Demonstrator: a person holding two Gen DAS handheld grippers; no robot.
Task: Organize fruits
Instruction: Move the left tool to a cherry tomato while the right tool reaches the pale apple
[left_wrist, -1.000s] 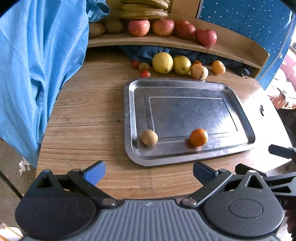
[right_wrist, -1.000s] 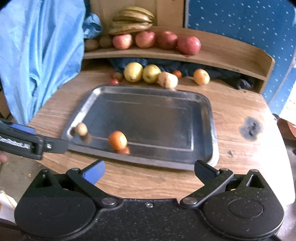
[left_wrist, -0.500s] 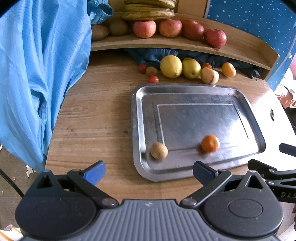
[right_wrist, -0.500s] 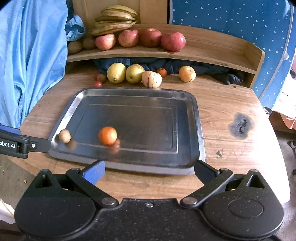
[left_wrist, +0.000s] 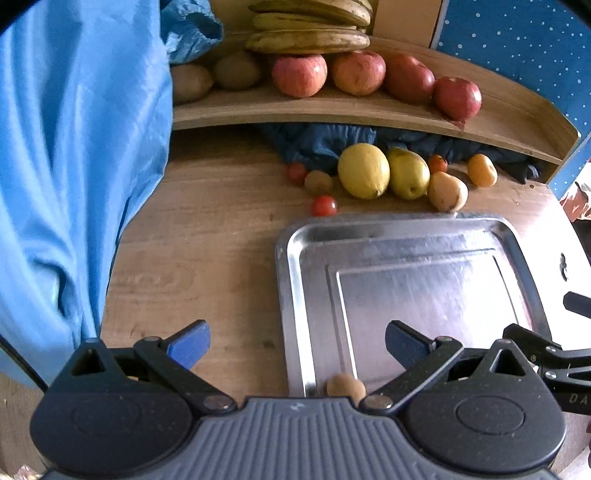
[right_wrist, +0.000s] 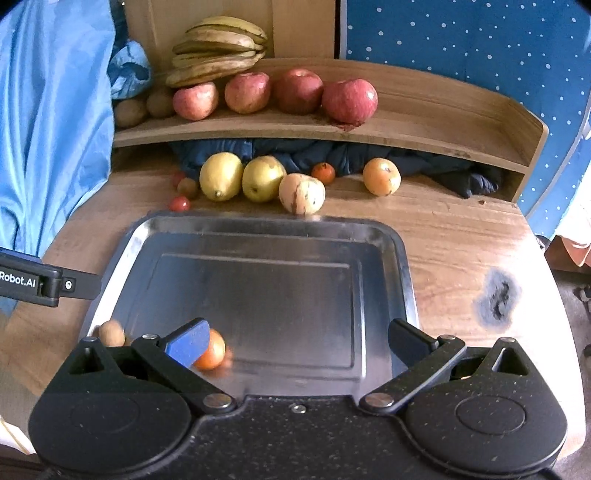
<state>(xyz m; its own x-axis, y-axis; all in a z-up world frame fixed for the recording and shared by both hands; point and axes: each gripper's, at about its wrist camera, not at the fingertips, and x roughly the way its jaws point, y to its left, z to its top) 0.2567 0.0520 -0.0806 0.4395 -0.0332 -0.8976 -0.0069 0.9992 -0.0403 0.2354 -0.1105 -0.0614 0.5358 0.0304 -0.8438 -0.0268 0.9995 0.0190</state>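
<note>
A metal tray (left_wrist: 406, 236) (right_wrist: 388, 236) lies on the wooden table. A small brown fruit (left_wrist: 345, 386) (right_wrist: 110, 332) and a small orange fruit (right_wrist: 212, 350) sit at its near edge. Loose fruit lies behind the tray: a lemon (left_wrist: 364, 171) (right_wrist: 221, 176), a pear (left_wrist: 408, 173) (right_wrist: 263, 178), a tan pear (left_wrist: 447, 192) (right_wrist: 302, 194), an orange (left_wrist: 482, 170) (right_wrist: 381, 176), cherry tomatoes (left_wrist: 324, 206) (right_wrist: 180, 203). My left gripper (left_wrist: 297, 343) is open and empty over the tray's left edge. My right gripper (right_wrist: 297, 341) is open and empty above the tray's near part.
A wooden shelf (left_wrist: 369, 110) (right_wrist: 406, 125) at the back holds apples (left_wrist: 299, 72) (right_wrist: 350, 99), bananas (left_wrist: 310, 22) (right_wrist: 218, 48) and kiwis (left_wrist: 236, 70). Dark cloth (right_wrist: 424, 162) lies under it. A blue curtain (left_wrist: 74, 166) hangs at the left. A dark burn mark (right_wrist: 498, 295) is on the table at right.
Both grippers have moved forward toward the back fruit. The tray's two fruits now sit at the bottom of the views. The orange fruit looks blurred, rolling slightly.
</note>
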